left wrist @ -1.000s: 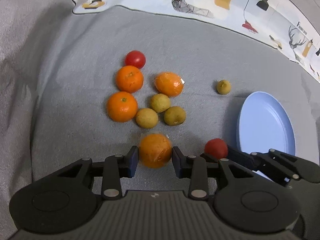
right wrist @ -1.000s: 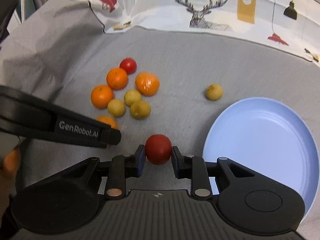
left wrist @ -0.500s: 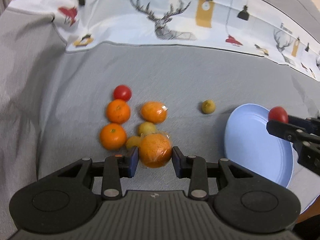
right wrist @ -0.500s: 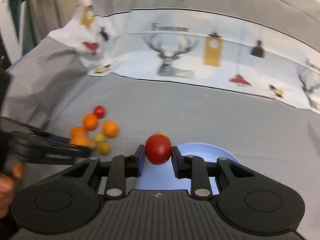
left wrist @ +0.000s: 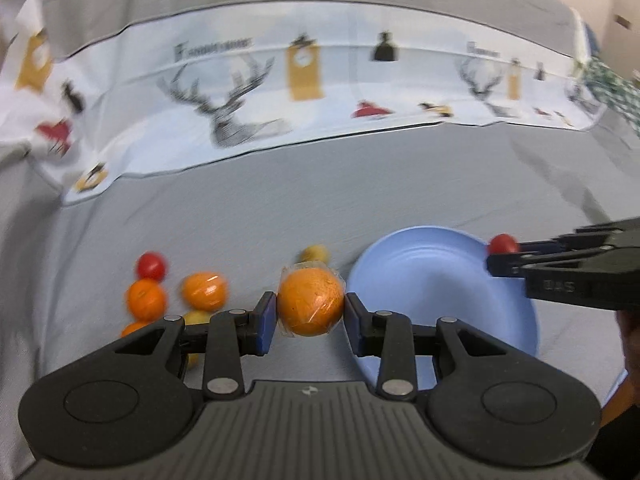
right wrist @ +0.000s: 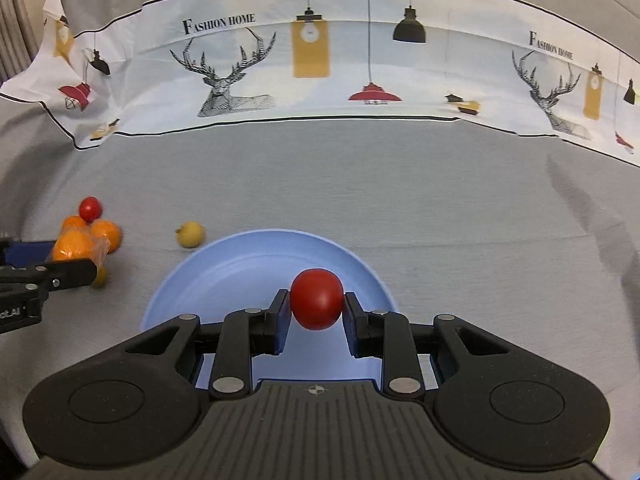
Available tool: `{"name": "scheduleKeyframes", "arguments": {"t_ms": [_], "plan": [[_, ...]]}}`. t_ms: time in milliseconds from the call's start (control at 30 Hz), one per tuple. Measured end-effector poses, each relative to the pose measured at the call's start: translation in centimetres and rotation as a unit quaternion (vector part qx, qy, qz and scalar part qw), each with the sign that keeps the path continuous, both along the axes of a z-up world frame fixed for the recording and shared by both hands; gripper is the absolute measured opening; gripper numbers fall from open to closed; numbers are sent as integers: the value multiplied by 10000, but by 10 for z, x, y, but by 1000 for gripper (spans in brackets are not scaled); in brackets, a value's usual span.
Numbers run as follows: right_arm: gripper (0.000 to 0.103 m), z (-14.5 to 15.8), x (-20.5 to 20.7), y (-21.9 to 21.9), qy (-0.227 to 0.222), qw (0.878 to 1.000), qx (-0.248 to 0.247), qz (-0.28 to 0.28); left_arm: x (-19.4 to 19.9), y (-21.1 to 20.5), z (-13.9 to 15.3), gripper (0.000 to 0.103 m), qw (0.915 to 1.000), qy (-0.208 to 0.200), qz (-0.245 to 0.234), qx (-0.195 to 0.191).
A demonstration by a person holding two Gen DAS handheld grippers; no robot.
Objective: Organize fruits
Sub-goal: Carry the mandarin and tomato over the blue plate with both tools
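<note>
Both fruits are mid-carry: the right gripper [right wrist: 316, 312] clamps a red tomato [right wrist: 317, 298] above the blue plate [right wrist: 208, 268], the left gripper [left wrist: 310, 314] clamps a wrapped orange [left wrist: 311, 304] beside its rim. Next, I'd judge, lowering and releasing.

We read "FASHION HOME" twice on the printed cloth [right wrist: 320, 60], beside each deer head. On the left gripper [right wrist: 24, 280] we make out letters, perhaps "oLAI", cut off.

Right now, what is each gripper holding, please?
Left gripper: closed on the wrapped orange.
Right gripper: closed on the red tomato.
</note>
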State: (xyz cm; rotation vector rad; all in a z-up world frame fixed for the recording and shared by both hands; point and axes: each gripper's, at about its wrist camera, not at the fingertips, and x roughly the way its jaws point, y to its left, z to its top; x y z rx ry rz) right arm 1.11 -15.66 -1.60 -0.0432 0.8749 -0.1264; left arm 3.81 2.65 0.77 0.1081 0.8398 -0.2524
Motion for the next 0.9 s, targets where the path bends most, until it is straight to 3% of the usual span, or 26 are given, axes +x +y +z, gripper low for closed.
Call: {"name": "scheduleKeyframes", "arguments": {"t_ms": [200,400,900], "plan": [[29,1,-2,-16,50,9999,-55,-69,-11,-39,-6,40,9975,-198,-668,75],[29,1,-5,-20,65,9999,-40,-91,-18,-67,-23,40,9925,-183,-1148,389],[29,-3,-3,-19,166,9998,-85,13,-18,-72,-33,40,9896,-2,-1350,505]]}}
